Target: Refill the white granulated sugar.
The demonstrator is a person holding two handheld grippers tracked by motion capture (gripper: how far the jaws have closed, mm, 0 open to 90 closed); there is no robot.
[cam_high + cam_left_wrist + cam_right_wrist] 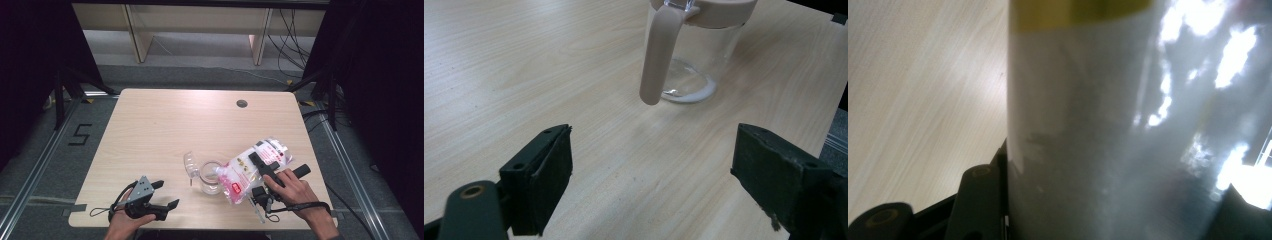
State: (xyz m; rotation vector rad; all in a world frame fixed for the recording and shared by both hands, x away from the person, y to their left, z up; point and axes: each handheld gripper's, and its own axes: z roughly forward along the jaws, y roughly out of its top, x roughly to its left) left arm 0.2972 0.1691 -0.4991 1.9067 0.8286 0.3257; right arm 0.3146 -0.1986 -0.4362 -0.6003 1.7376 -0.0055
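Pale wood makes up the table (150, 130), bare over most of its far and left parts. At the near left edge the left gripper (167, 194) rests in the person's left hand (122, 222), low over the table, its jaws standing wide apart with nothing between them; its own view looks across the wood at the jug.

Right of it, near the middle of the near half, stands the glass jug (210, 179), clear-walled with a beige rim and a beige handle (658, 55) hanging down its side. A thin white layer lies in its bottom. A clear hinged lid (190, 164) is tipped back on its left side.

Further right, the bag (252, 167) of white grains, clear plastic with pink print, is tilted with its low end at the jug's mouth and its high end up to the far right. The right gripper (277, 170), in the right hand (295, 192), is clamped around the bag's middle, a jaw on either side.

I judge the bag soft and slack, fairly heavy with grains that shift as it tips, and slick on its film. A grip across the full middle seems best, where the contents give the pads something firm. The jug looks rigid and breakable; its handle is the natural hold for steadying it.
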